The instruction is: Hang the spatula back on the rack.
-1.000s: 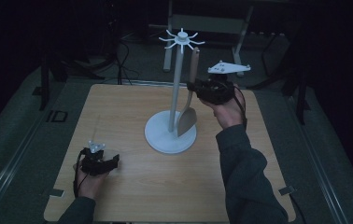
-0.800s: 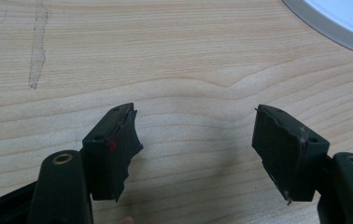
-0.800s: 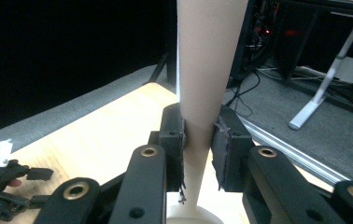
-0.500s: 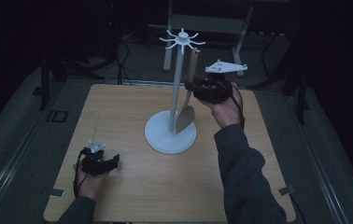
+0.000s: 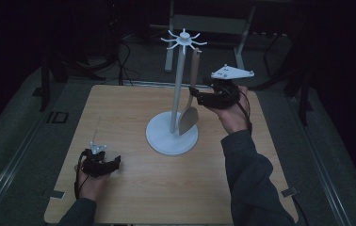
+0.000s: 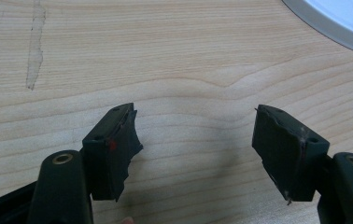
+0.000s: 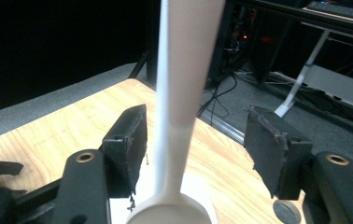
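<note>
- Right gripper [image 7: 195, 149] stands open, jaws either side of the hanging spoon's [image 5: 191, 99] handle beside the white rack [image 5: 178, 84].
- Left gripper [image 6: 195, 149] rests open and empty, low over the bench [image 5: 133, 188].
- Judgement: centre the handle, close squarely, then lift clear of the hook.

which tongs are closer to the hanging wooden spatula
Right. The right tongs sit open around the wooden spatula on the stand; the left tongs rest far off near the table's front-left.

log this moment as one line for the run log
right gripper: open, jaws either side of spoon handle | spoon: hanging on rack | left gripper: open, low over table
</note>
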`<action>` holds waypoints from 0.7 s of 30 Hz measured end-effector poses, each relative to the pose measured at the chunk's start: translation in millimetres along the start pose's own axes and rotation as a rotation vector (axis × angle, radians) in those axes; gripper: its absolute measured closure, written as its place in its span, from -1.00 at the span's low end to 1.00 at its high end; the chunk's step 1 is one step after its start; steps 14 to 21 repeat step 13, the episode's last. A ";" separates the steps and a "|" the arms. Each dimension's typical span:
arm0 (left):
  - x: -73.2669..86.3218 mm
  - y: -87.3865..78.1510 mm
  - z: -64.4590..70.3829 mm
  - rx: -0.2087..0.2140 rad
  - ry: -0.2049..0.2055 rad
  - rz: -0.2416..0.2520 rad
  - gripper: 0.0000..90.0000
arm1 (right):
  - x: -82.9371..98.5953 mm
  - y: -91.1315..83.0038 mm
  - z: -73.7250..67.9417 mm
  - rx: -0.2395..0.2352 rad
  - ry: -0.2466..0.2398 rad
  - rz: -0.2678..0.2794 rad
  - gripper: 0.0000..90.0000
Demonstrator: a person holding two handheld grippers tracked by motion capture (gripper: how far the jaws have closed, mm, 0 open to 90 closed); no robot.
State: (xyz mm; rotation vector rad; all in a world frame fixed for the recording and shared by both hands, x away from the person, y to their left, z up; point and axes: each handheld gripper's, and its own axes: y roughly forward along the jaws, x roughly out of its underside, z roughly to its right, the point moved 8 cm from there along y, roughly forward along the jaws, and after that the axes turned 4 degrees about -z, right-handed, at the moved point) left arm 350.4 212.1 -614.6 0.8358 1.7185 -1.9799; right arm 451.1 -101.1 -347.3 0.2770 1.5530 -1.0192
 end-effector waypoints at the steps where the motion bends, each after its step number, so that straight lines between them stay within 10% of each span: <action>1: 0.0 0.0 0.0 0.000 0.000 0.000 -0.31 | 0.3 -2.4 0.7 0.002 0.001 0.005 -0.16; 13: 0.0 0.5 -0.2 -0.002 -0.002 0.001 -0.31 | 56.6 -17.9 14.7 0.039 -0.010 -0.048 -0.19; 21: 0.0 0.5 -0.2 -0.002 -0.002 0.001 -0.31 | 56.6 -17.9 14.7 0.039 -0.010 -0.048 -0.19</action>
